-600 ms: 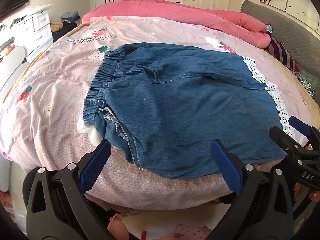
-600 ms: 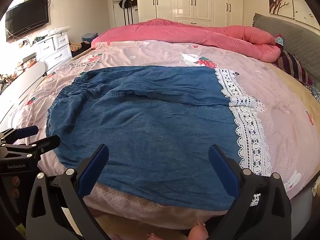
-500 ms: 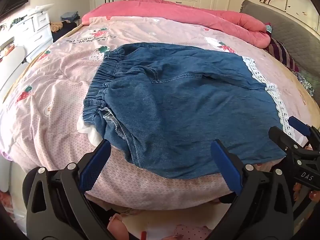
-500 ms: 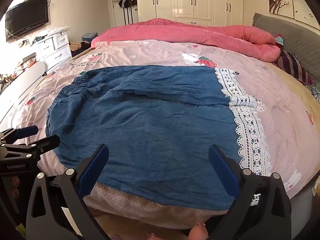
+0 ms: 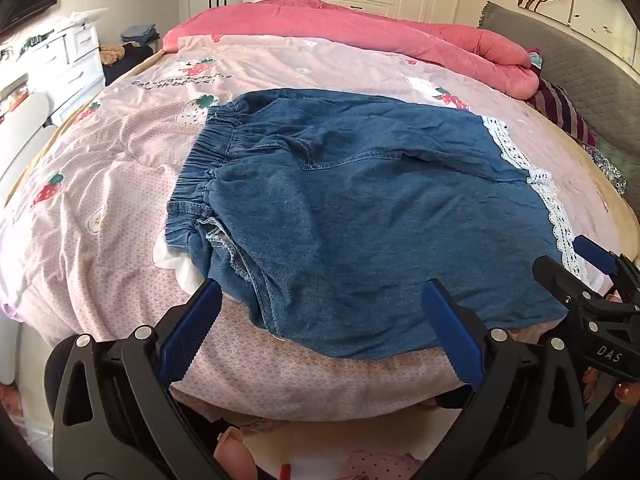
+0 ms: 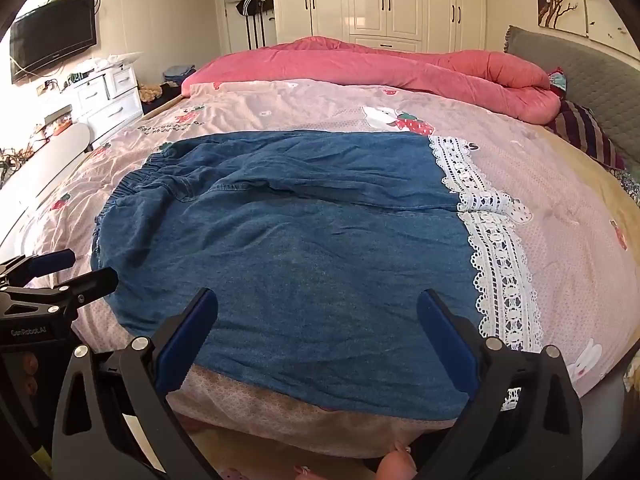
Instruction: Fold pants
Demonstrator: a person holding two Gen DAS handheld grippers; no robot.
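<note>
Blue denim pants (image 5: 360,216) with an elastic waistband (image 5: 200,176) on the left and white lace hems (image 5: 536,184) on the right lie spread flat on a pink bedspread (image 5: 100,200). They also show in the right wrist view (image 6: 300,248), lace hem (image 6: 496,256) on the right. My left gripper (image 5: 320,300) is open and empty, just short of the pants' near edge by the waist end. My right gripper (image 6: 316,308) is open and empty over the near edge toward the hems. Each gripper shows at the side of the other's view.
A rolled pink quilt (image 6: 380,64) lies across the far side of the bed. A grey headboard (image 6: 580,68) and striped pillow (image 6: 588,132) are at the right. White drawers (image 6: 108,100) and a wall TV (image 6: 52,36) stand at the left, wardrobes (image 6: 384,0) behind.
</note>
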